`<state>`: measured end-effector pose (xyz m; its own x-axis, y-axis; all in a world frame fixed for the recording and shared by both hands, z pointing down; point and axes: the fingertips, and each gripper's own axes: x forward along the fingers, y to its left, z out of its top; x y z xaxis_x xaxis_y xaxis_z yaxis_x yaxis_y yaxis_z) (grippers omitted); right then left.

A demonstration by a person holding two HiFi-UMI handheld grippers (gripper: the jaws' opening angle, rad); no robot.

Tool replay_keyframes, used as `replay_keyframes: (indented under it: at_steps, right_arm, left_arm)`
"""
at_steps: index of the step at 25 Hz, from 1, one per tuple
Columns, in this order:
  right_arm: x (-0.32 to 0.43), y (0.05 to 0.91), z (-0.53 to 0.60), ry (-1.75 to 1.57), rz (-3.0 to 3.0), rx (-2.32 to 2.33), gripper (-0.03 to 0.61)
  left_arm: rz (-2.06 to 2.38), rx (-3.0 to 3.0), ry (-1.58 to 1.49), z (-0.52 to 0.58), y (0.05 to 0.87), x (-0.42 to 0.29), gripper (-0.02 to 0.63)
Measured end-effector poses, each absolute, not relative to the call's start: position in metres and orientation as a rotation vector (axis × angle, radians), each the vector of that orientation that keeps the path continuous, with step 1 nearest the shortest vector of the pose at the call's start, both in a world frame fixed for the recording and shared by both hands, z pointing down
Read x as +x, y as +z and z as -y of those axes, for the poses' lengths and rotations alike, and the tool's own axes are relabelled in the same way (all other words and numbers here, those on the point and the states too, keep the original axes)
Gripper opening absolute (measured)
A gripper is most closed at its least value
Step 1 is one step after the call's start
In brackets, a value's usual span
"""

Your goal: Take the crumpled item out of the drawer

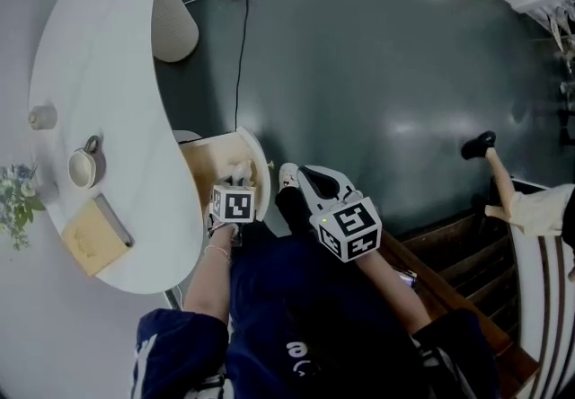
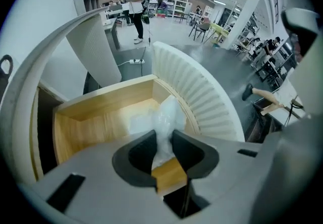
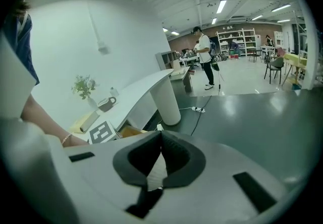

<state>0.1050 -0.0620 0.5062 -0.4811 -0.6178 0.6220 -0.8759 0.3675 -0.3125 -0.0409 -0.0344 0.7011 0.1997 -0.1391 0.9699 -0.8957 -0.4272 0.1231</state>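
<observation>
Left gripper (image 2: 162, 136): jaws were clamped on the crumpled item (image 2: 167, 114).
Crumpled item: white and translucent; its long axis was laid along the jaws, with the bulk past the tips.
Drawer (image 2: 96, 122): open, wooden, seen beyond the tips behind the item.
Right gripper (image 3: 159, 134): jaws were pressed together, nothing held.
Marker cube (image 3: 102, 131): black-and-white squares, left of the right jaws.

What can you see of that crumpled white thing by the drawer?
The crumpled item is a translucent white wad, seemingly thin plastic film, wrinkled and bunched. One end is pinched between the jaws of the left hand-held gripper. The rest puffs out beyond them, over the open wooden drawer. Whether it touches the drawer floor is unclear.
</observation>
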Motion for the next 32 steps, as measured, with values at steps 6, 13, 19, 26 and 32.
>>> replay_keyframes:
  at_steps: [6, 13, 19, 26, 32]
  right_arm:
    - [0.104, 0.506, 0.064, 0.857, 2.221, 1.271, 0.008]
    - [0.099, 0.507, 0.061, 0.836, 2.211, 1.244, 0.008]
    - [0.090, 0.501, 0.062, 0.811, 2.240, 1.230, 0.008]
    - [0.089, 0.495, 0.059, 0.808, 2.249, 1.244, 0.008]
    - [0.089, 0.491, 0.063, 0.788, 2.250, 1.247, 0.008]
  left_arm:
    - [0.961, 1.743, 1.291, 0.031, 0.684, -0.039, 0.103]
    - [0.981, 1.798, 1.268, 0.038, 0.656, -0.035, 0.103]
    - [0.995, 1.831, 1.237, 0.037, 0.628, -0.030, 0.103]
    - [1.047, 1.907, 1.133, 0.043, 0.588, -0.025, 0.103]
    - [1.092, 1.971, 1.028, 0.058, 0.556, -0.023, 0.103]
